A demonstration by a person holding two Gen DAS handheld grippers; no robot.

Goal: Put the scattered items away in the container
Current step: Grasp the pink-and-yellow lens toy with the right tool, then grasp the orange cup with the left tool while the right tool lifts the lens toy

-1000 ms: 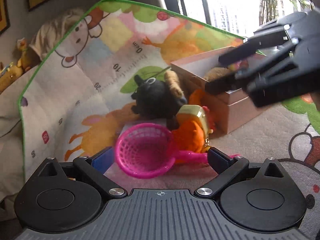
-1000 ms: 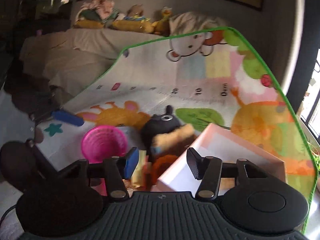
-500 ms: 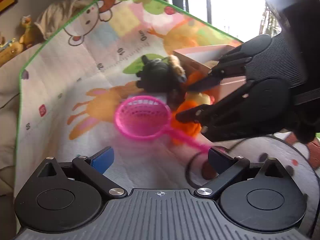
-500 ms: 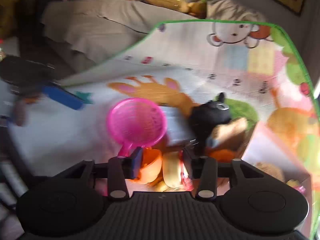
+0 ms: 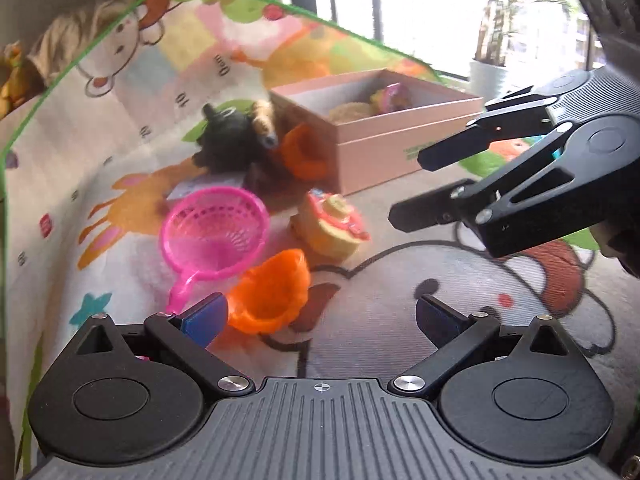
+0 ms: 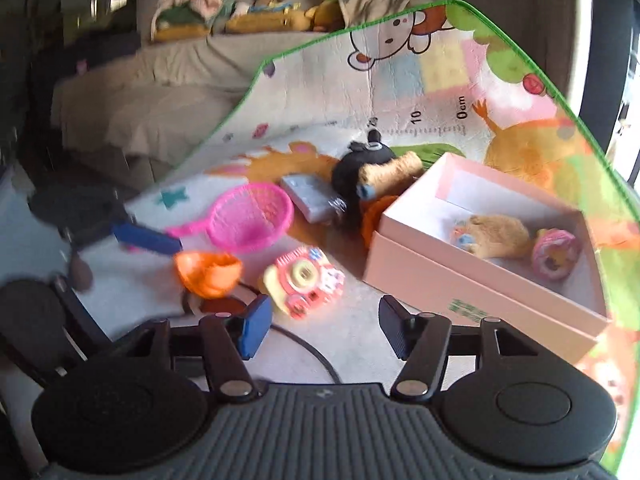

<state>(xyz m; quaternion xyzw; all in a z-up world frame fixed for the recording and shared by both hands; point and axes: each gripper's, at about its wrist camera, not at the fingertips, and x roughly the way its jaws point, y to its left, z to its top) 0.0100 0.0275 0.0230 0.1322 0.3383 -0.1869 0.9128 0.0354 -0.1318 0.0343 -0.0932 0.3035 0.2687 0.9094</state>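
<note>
Box (image 6: 472,280) holds approx 2-3 toys; strainer (image 6: 256,216), camera toy (image 6: 302,284), orange cups, black plush etc. remain out; both claws empty, left gripper (image 5: 320,316) apart, right gripper (image 6: 320,328) opening

Both grippers matte black plastic. Left gripper (image 5: 320,316): ribbed grey-black base w/ small crosshair mark at centre, two round discs, silver screws at linkage pivots, blue pad on left finger (image 5: 204,318). Right gripper (image 6: 320,328) same build; blue pad left, black ribbed pad right.
</note>
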